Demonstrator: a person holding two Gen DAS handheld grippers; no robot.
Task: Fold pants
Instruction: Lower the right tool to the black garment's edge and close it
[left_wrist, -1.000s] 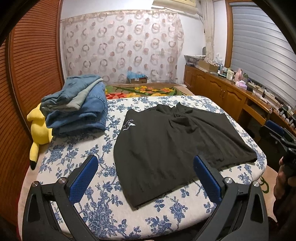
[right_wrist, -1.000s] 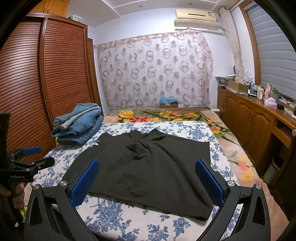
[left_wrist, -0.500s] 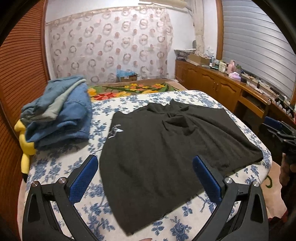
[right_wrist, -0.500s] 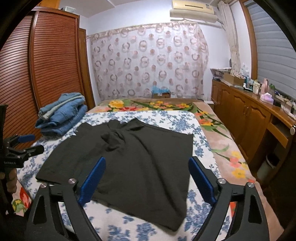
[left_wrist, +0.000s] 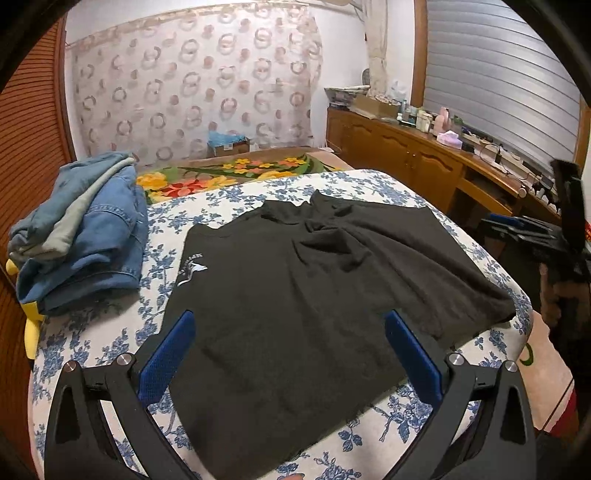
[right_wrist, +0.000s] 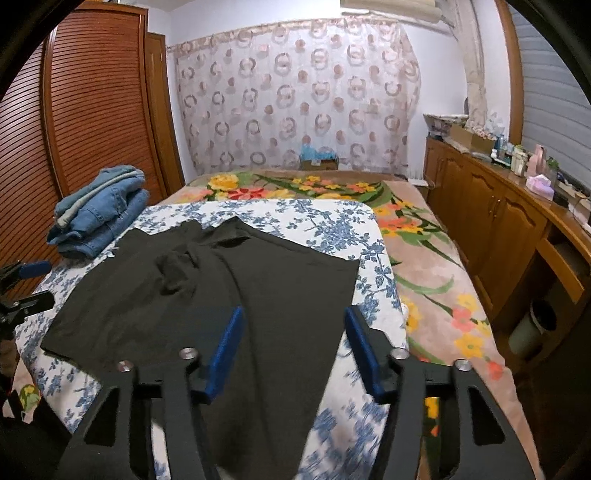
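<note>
- Blue-floral sheet (left_wrist: 110, 347) covers the work surface; beyond it lies a bright flowered blanket (right_wrist: 424, 236).
- Black pants (left_wrist: 295, 302) are spread flat across the middle of the sheet, bunched at the far end. A small white logo (left_wrist: 192, 271) shows near the edge that faces the denim. One corner reaches the sheet's edge in the right wrist view.
- Folded denim pile (left_wrist: 85, 236) sits on the sheet, beside the pants but apart from them. A yellow plush toy (left_wrist: 31, 325) pokes out from under it.
- Left gripper (left_wrist: 291, 350): jaws spread wide over the near part of the pants, nothing pinched between the blue pads (left_wrist: 168, 356). Whether the tips touch the cloth I cannot tell.
- Right gripper (right_wrist: 291, 347): jaws have just been closing and now stand about half apart. They sit over the near corner of the pants with black cloth between them, and the pads (right_wrist: 227, 345) are not yet pressing on it.
- Each gripper appears at the edge of the other's view, held by a hand (left_wrist: 554, 299).
</note>
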